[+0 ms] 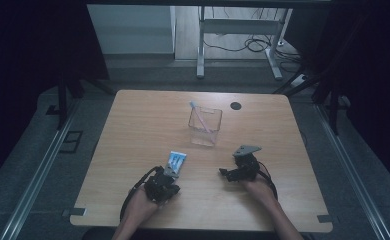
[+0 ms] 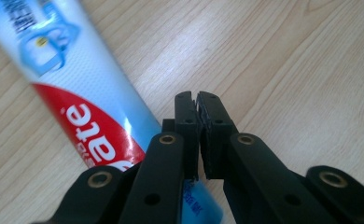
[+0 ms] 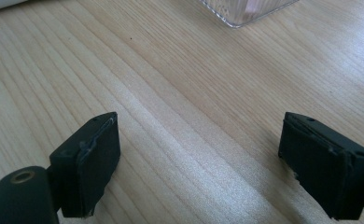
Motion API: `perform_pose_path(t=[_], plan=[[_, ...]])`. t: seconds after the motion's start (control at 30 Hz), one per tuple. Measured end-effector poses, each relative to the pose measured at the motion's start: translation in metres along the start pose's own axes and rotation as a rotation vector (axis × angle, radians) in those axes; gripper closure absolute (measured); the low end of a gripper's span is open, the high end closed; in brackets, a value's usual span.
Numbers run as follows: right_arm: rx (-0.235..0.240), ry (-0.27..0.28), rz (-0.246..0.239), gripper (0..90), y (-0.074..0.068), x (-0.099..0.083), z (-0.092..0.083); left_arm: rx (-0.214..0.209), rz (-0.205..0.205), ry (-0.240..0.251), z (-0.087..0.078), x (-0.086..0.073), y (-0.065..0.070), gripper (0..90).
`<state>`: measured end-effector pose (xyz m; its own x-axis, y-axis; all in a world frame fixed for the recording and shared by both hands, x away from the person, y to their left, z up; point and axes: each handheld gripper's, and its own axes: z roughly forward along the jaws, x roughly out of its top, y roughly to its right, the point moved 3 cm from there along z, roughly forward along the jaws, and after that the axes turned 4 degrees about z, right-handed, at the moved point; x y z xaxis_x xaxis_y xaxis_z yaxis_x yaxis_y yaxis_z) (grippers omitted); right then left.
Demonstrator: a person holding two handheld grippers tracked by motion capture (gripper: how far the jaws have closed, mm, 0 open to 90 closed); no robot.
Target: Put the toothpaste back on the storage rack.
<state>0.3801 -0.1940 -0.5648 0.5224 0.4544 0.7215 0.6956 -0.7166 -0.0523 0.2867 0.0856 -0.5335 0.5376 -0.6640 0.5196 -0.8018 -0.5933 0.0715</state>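
The toothpaste tube (image 2: 84, 116) is approached at lower left by the closed, empty left gripper (image 2: 197, 100); reopening is needed for a grasp. The right gripper (image 3: 199, 154) is held wide open, empty.

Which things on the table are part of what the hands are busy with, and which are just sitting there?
Part of the job:
- toothpaste tube, lying flat beside the shut jaws of the left gripper
- clear container, with a toothbrush already inside
- right gripper, jaws open and empty

Just there:
- black round cap set in the table
- desk frame behind
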Motion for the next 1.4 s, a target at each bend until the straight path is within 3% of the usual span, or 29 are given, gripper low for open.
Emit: perform_pose_path(t=[0.53,0.77,1.0,1.2,1.3,1.4], plan=[[0.0,0.0,0.0,12.3,0.0,0.0,0.0,0.051,-0.009,-0.019,-0.009,-0.013,-0.019,87.3],[0.0,0.0,0.0,12.3,0.0,0.0,0.0,0.017,-0.025,0.009,-0.012,-0.011,-0.022,86.3],[0.0,0.0,0.0,12.3,0.0,0.0,0.0,0.047,-0.034,0.045,-0.027,0.002,-0.026,72.4],[0.0,0.0,0.0,12.3,0.0,0.0,0.0,0.088,-0.046,0.025,-0.031,0.007,-0.037,58.9],[0.0,0.0,0.0,12.3,0.0,0.0,0.0,0.08,-0.056,0.0,-0.029,0.007,-0.041,51.2],[0.0,0.0,0.0,12.3,0.0,0.0,0.0,0.078,-0.068,-0.008,-0.026,0.009,-0.045,48.9]])
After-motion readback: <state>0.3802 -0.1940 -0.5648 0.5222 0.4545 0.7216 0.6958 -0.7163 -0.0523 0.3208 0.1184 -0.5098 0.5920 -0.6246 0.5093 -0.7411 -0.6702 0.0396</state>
